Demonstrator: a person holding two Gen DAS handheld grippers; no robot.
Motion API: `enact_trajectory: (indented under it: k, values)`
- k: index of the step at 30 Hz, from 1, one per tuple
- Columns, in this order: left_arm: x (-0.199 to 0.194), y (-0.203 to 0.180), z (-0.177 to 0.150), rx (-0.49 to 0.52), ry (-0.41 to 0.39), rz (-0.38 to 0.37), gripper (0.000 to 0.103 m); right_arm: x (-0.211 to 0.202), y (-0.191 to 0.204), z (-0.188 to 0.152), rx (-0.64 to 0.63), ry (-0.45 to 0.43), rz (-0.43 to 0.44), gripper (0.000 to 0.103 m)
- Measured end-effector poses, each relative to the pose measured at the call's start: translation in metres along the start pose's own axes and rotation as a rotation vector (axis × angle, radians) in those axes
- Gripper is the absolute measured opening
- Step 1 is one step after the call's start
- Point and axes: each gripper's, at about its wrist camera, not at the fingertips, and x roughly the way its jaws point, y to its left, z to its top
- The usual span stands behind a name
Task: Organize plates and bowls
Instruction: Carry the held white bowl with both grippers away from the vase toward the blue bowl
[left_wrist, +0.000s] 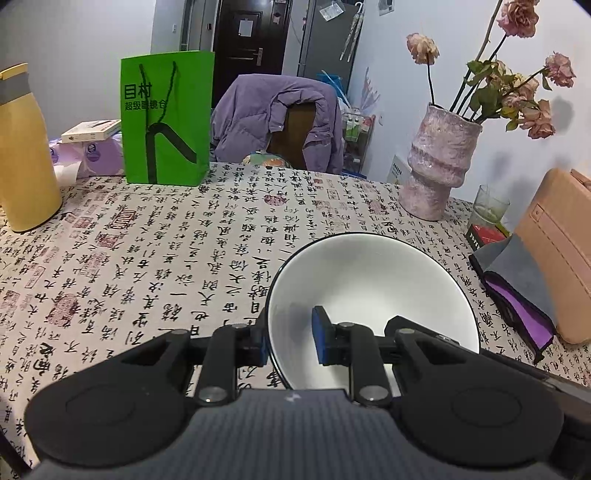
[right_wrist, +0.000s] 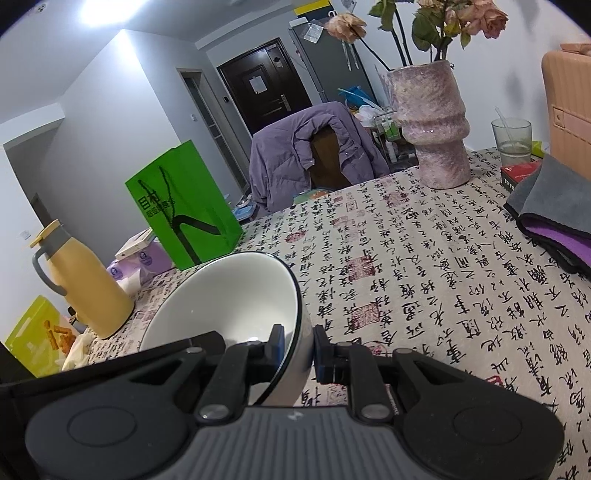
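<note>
White bowl: round white ceramic bowl with a thin dark rim (left_wrist: 373, 291), raised off the table and tilted, held by its rim on two opposite sides.
Left gripper: black two-finger tool with blue pads (left_wrist: 290, 334) was clamped on the bowl's rim; one pad (left_wrist: 319, 334) lay inside the bowl, the other finger outside the wall.
Right gripper: matching black tool (right_wrist: 299, 350) was clamped on the opposite rim; inner pad (right_wrist: 279, 341) against the white inside, outer pad on the outer wall.
Table: cloth printed with black calligraphy and red seals (left_wrist: 166, 251) lay under the bowl.
Far left: yellow flask with a grey band (left_wrist: 22, 155); a green paper bag (left_wrist: 166, 118) stood upright beyond it.
Far right: pink textured vase (left_wrist: 439, 158) with dried roses; a clear glass (left_wrist: 489, 205) near it.
Near right edge: grey and purple folded cloth (left_wrist: 517, 280) beside a peach-coloured case (left_wrist: 561, 251).
Behind table: chair draped with a purple padded jacket (left_wrist: 273, 118).
</note>
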Motion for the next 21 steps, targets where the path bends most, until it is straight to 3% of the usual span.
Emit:
enact_trajectory:
  k: [21]
  values:
    - [-0.034,0.04,-0.011,-0.035,-0.031,0.008,0.023,-0.017,0.046,-0.02,-0.047,-0.004,0.016,0.016]
